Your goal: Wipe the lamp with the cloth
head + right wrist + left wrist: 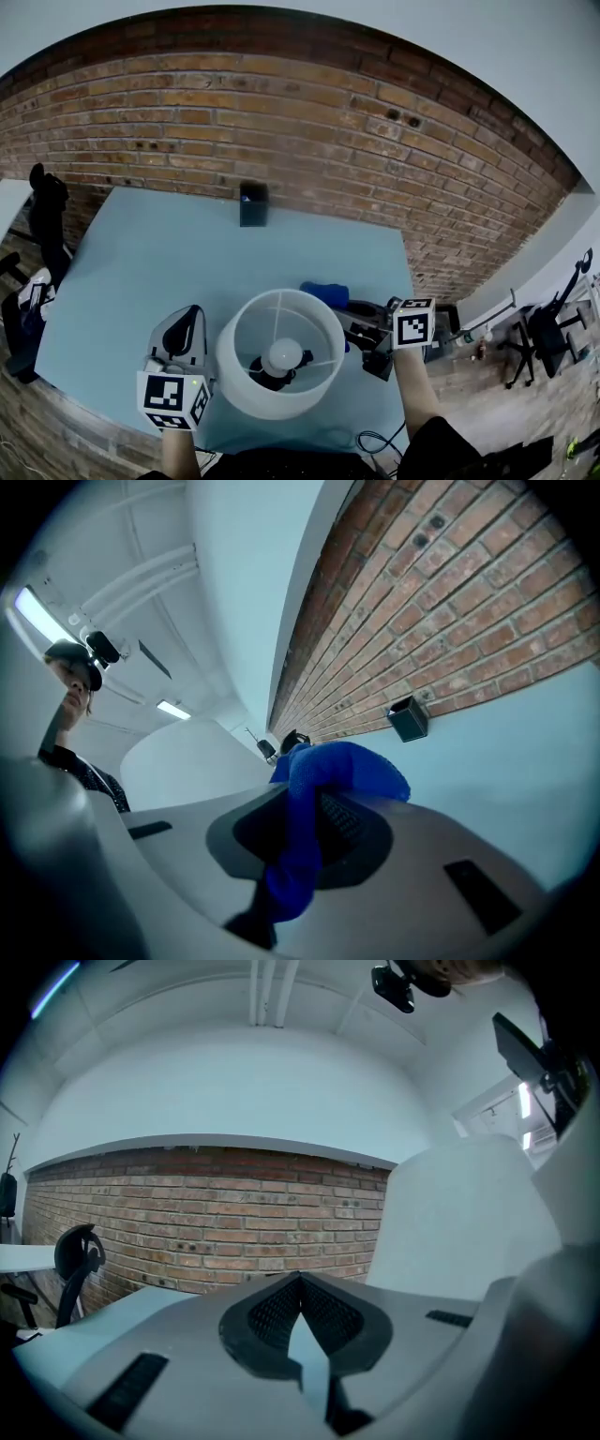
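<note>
The lamp stands near the table's front edge, its white drum shade [246, 387] seen from above with the bulb [284, 354] inside. My left gripper [187, 321] hangs just left of the shade, jaws shut with nothing between them. In the left gripper view, the left gripper [300, 1281] has the shade [459, 1227] close on the right. My right gripper [353, 321] sits at the shade's upper right, shut on the blue cloth [325, 292]. In the right gripper view the cloth [342, 769] bunches out of the right gripper [309, 803], with the shade [187, 761] to the left.
The light blue table [141, 262] backs onto a brick wall [281, 112]. A small black box [253, 203] stands at the table's far edge. Office chairs stand off the left [45, 202] and right [548, 333] sides. Cables [375, 441] lie at the near right edge.
</note>
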A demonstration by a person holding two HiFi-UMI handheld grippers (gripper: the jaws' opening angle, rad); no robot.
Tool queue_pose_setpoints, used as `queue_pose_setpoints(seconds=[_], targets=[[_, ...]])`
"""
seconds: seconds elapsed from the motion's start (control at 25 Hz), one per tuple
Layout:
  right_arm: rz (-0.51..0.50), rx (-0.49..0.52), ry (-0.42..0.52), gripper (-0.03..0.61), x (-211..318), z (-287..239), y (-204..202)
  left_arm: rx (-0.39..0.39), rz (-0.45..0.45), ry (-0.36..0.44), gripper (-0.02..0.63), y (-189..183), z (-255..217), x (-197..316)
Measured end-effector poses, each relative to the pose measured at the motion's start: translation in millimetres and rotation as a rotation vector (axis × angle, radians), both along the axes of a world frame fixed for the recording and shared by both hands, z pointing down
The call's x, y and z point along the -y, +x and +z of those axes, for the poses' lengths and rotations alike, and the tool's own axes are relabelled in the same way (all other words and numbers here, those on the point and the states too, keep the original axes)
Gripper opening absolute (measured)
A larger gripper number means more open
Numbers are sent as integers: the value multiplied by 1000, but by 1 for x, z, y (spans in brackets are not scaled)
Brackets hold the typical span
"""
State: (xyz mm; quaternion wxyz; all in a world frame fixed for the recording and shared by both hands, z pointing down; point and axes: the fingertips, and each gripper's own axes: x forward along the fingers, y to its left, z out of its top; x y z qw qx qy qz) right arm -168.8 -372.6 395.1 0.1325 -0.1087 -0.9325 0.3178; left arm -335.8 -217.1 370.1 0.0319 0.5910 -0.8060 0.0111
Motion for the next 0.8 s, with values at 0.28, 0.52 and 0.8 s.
queue_pose_setpoints(seconds=[0.28, 0.52, 0.8], targets=[[-331, 107, 95, 60, 3, -79, -41, 42, 68, 9, 9, 0, -21, 13], [-727, 309, 84, 60, -45, -169, -64, 75, 141, 67, 8, 15, -59, 16], [-978, 166, 35, 60, -71, -124, -96, 56, 103, 21, 8, 3, -41, 9]])
